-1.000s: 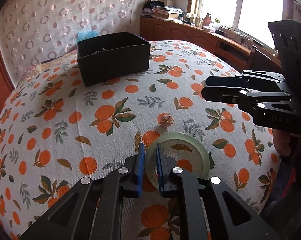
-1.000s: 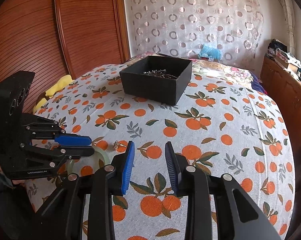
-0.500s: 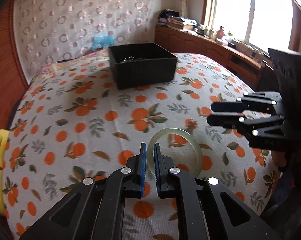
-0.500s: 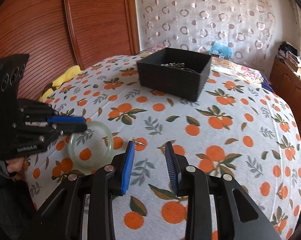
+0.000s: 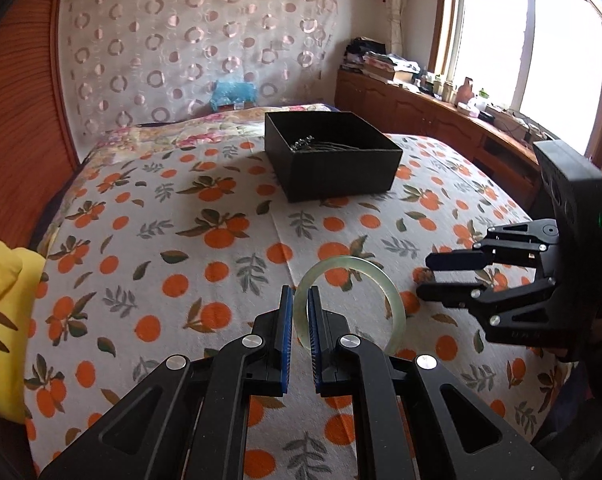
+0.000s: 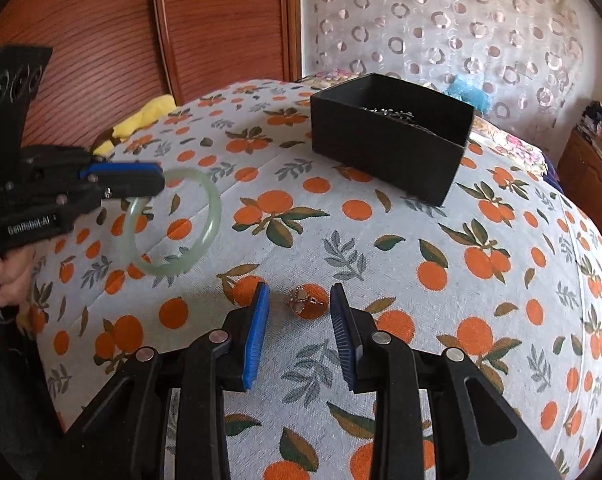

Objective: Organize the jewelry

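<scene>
My left gripper (image 5: pixel 299 312) is shut on a pale green bangle (image 5: pixel 383 284) and holds it in the air above the bed; the bangle also shows in the right wrist view (image 6: pixel 215 216), hanging from the left gripper (image 6: pixel 141 190). My right gripper (image 6: pixel 299 312) is open, low over the bedspread, with a small gold ring (image 6: pixel 304 301) lying between its fingers. The right gripper also shows in the left wrist view (image 5: pixel 431 276). A black open box (image 5: pixel 333 160) holding chains stands farther back on the bed and shows in the right wrist view (image 6: pixel 389 152).
The bed is covered by an orange-patterned spread (image 5: pixel 181 248). A yellow cloth (image 5: pixel 1 304) lies at the left edge. A wooden wall (image 6: pixel 121 40) is on the left, a patterned curtain (image 5: pixel 197 52) behind, and a wooden cabinet (image 5: pixel 441 120) under the window at right.
My left gripper has lifted the bangle off the bedspread and raised it. My right gripper has come down and forward so the small ring lies between its open fingers.
</scene>
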### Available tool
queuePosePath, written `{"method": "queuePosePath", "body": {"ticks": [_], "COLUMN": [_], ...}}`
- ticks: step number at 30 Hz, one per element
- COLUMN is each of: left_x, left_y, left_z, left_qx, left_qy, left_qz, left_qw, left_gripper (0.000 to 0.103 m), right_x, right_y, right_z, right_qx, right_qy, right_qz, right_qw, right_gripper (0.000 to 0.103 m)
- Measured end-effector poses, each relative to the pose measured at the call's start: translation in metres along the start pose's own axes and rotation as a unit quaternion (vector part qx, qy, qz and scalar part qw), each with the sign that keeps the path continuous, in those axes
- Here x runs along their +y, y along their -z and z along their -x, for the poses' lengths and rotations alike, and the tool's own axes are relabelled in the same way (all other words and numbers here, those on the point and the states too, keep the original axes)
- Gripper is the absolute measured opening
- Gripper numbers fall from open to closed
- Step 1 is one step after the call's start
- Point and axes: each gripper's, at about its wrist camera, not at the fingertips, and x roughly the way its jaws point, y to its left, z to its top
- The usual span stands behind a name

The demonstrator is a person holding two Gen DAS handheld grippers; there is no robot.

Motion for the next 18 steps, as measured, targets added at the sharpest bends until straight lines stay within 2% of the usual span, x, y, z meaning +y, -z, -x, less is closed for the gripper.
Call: {"method": "queuePosePath", "body": {"ticks": [3, 5, 11, 18], "left_x": [0.003, 0.004, 0.004, 0.003], "left_y": [-0.004, -0.007, -0.017, -0.037], "left_z": [-0.003, -0.006, -0.013, -0.019], "left_qx": [-0.002, -0.003, -0.004, -0.012], "left_qy": [0.0, 0.001, 0.004, 0.004], "left_qz": [0.001, 0.003, 0.001, -0.001], "left_qw": [1.0, 1.0, 1.0, 0.9999], "left_gripper": [0.007, 0.007, 0.007, 0.007], "right_x": [0.002, 0.002, -0.003, -0.022], "right_y": [-0.002, -0.002, -0.004, -0.019], "right_z": [0.0, 0.0, 0.003, 0.015], "right_qx": [0.004, 0.004, -0.002, -0.03], "right_qy": [0.007, 0.007, 0.005, -0.003], "right_qz": [0.014, 0.019, 0.019, 0.005], "right_qw": [1.0, 1.0, 1.0, 1.0], "right_gripper": [0.034, 0.019, 0.018, 0.018]}}
